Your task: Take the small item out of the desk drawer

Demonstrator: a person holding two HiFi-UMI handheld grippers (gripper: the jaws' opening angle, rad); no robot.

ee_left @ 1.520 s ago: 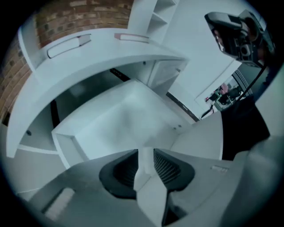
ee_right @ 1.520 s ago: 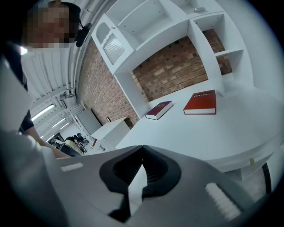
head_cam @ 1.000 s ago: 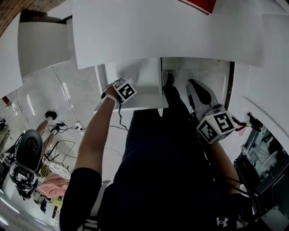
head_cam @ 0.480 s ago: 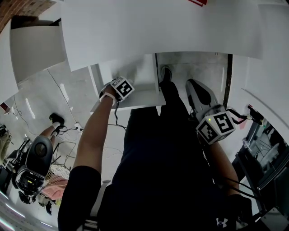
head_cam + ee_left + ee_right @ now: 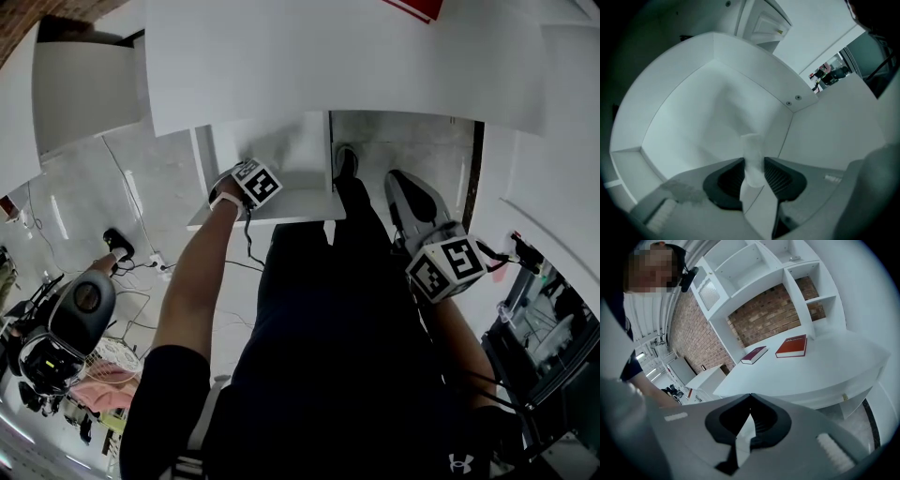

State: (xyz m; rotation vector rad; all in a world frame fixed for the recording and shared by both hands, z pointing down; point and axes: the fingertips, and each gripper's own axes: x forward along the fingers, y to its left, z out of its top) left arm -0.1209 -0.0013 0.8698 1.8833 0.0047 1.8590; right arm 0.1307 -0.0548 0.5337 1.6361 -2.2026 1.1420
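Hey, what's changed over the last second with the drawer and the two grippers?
The left gripper has just been closing its jaws, and they now press on the small pale item inside the drawer. Otherwise that gripper kept its place in the drawer, and the right gripper, shut and empty, kept its place off to the side.

Under Armour logo (image 5: 457, 460) on dark clothing, no legible words
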